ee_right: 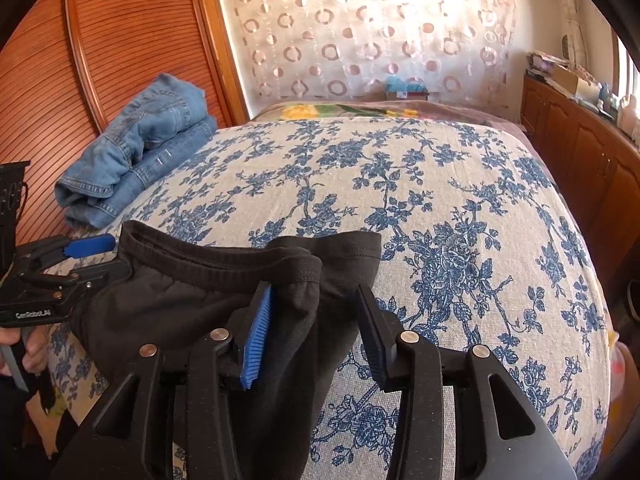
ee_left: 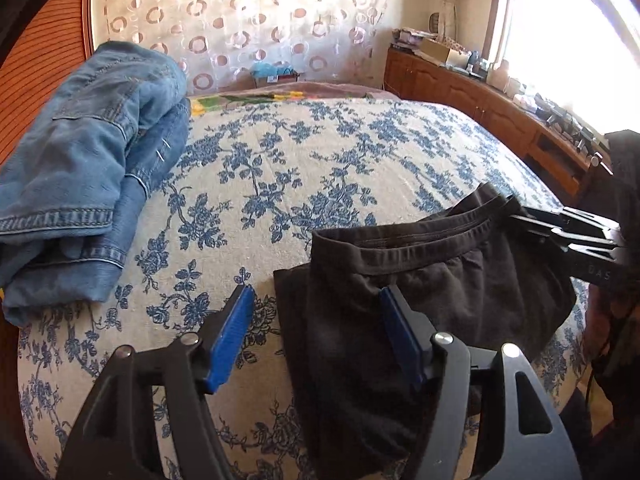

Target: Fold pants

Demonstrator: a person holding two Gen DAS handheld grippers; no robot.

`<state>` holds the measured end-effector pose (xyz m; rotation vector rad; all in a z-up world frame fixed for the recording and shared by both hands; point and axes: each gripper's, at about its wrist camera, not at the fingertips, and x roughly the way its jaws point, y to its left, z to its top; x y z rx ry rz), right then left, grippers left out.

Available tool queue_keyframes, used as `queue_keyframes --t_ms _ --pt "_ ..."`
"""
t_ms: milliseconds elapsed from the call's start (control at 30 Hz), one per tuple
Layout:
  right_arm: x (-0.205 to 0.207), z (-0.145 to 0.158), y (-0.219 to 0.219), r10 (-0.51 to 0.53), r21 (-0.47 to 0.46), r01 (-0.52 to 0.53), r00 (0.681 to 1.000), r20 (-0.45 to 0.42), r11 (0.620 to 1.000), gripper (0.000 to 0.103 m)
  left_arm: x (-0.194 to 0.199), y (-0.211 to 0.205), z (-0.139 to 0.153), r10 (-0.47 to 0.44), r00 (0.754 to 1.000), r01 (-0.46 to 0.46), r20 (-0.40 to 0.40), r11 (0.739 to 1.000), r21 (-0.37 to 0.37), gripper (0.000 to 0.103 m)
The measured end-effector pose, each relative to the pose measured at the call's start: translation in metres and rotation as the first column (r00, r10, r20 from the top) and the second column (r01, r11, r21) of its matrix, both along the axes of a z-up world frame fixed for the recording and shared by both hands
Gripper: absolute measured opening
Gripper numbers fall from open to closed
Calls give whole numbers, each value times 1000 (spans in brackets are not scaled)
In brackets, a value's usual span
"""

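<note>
My black pants (ee_left: 400,280) lie folded on the near edge of the floral bedspread (ee_left: 300,168), well apart from folded jeans (ee_left: 80,160). My left gripper (ee_left: 316,312) stands wide, holding nothing. My right gripper (ee_right: 316,316) gapes around a cloth fold without pinching. I should draw both back slowly, snagging nothing. The pants' lower layers are hidden beneath my grippers.
</note>
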<state>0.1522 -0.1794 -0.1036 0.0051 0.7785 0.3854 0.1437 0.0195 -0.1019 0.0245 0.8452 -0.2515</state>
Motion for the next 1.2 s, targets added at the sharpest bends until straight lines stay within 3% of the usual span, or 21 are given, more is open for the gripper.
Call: queue_keyframes --t_ms 200,500,633,767,833,867,900,967,1100,1200 --pt "3 -1 -5 -19 13 20 1000 -12 1000 54 3 2 -8 -4 1000 4 -29 1000 -8 66" --pt "9 -6 -1 23 31 -20 997 -79 999 56 8 7 -6 -17 999 15 -37 999 -47 65" --pt "10 -6 4 46 22 -44 995 -91 999 57 9 6 -4 -40 998 37 -41 997 -66 46" --pt "11 -6 4 68 39 -65 992 -106 997 45 7 3 -3 -70 997 66 -46 994 -89 26" --pt "12 -6 3 86 64 -79 989 -118 995 34 6 2 -1 -80 996 75 -46 992 -104 10" --pt "11 -6 4 97 71 -89 988 -119 993 25 4 1 1 -83 996 79 -39 992 -99 7" --pt "10 -4 4 108 76 -99 987 -116 992 18 2 0 4 -90 996 87 -25 991 -105 6" --pt "5 4 -1 115 105 -105 989 -93 989 14 -3 -2 14 -107 994 106 2 986 -130 5" --pt "-3 32 -13 89 126 -87 996 -12 988 13 -4 -7 44 -120 990 132 80 977 -166 4" --pt "2 49 -24 82 114 -83 996 22 990 13 8 -19 58 -130 985 147 112 977 -152 4"
